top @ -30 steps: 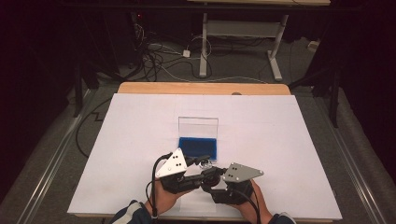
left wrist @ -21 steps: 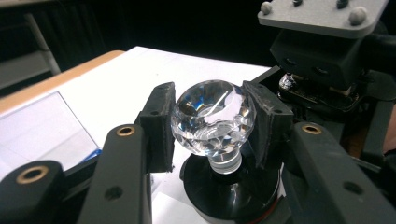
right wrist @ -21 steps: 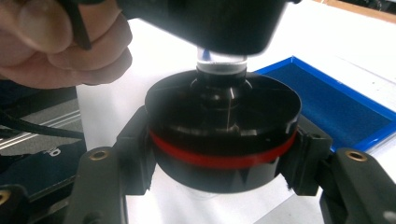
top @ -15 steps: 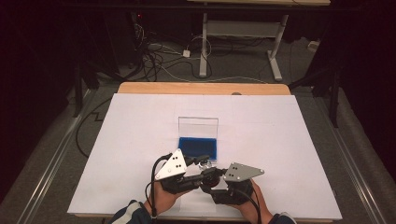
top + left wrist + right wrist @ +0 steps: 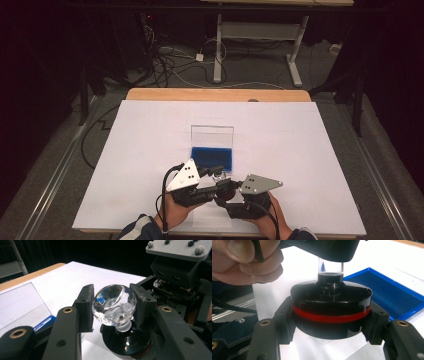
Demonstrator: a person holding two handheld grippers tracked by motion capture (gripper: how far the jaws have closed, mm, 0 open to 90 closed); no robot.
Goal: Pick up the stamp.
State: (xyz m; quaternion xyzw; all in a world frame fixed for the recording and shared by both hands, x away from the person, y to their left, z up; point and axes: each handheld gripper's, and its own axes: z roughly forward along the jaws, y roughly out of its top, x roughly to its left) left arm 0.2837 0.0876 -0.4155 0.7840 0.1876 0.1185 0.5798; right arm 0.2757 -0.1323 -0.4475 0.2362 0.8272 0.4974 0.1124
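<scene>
A clear faceted crystal ball (image 5: 113,303) on a short clear stem (image 5: 330,266) is clamped between the pads of my left gripper (image 5: 112,308), which is shut on it. The stem goes down into the middle of a round black base with a red band (image 5: 331,312). My right gripper (image 5: 331,326) is shut on that base from both sides. In the high view both grippers meet near the table's front edge, left gripper (image 5: 212,186) and right gripper (image 5: 229,197), with the base (image 5: 225,193) between them.
An open case with a blue foam bottom (image 5: 212,157) and an upright clear lid (image 5: 212,136) lies just beyond the grippers on the white table sheet (image 5: 300,150). A hand (image 5: 244,260) holding the left gripper is close above the base.
</scene>
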